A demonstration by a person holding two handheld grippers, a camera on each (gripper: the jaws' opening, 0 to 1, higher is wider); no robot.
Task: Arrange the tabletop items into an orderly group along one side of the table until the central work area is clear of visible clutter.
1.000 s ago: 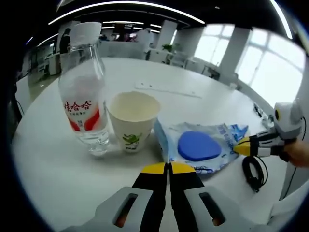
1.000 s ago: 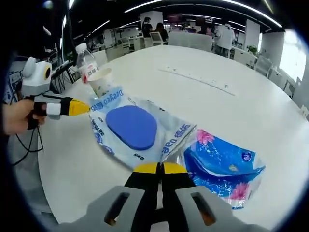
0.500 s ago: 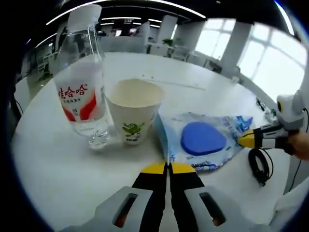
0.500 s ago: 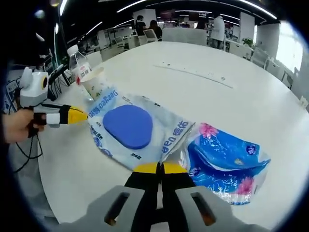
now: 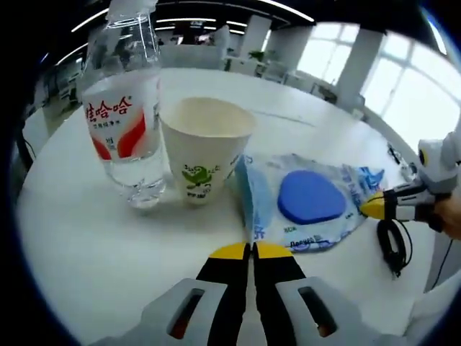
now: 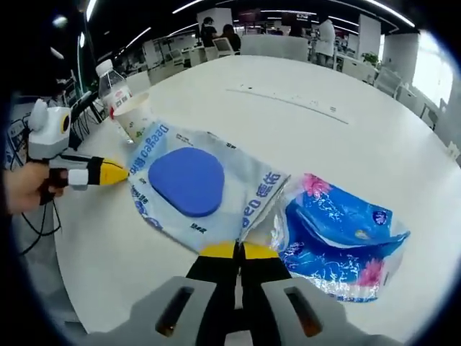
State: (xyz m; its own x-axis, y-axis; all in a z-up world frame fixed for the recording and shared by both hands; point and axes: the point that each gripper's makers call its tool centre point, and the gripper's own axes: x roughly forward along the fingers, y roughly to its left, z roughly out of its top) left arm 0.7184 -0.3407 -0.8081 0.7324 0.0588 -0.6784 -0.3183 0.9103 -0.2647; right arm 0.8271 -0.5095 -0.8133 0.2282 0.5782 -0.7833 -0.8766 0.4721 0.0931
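The left gripper (image 5: 252,250) is seen with its yellow-tipped jaws pressed together on the near edge of the mask packet (image 5: 310,205); the thin film appears to be pinched between them, though the contact itself is hard to make out. The right gripper (image 6: 238,250) is likewise closed, its tips set at the opposite edge of the same packet (image 6: 189,184), apparently clamped on the film. Each gripper is also caught at the side of the other's view, tip touching the packet's rim.

The step in hand is judged to be the shifting of the packet toward the group by the table edge. It would be done best with both grips kept level and moved together, so the film is neither stretched nor torn, and with the packet slid low so the paper cup (image 5: 205,155) is not knocked.

The packet is pale blue and crinkled, printed with lettering, with a solid blue oval showing through its middle. Just beside the packet stands the paper cup, white with a green figure, upright and open. Beyond the cup, a clear water bottle (image 5: 122,108) with a red and white label stands close by. On the packet's other side a bright blue floral tissue pack (image 6: 338,241) lies touching it on the white table (image 6: 346,108).
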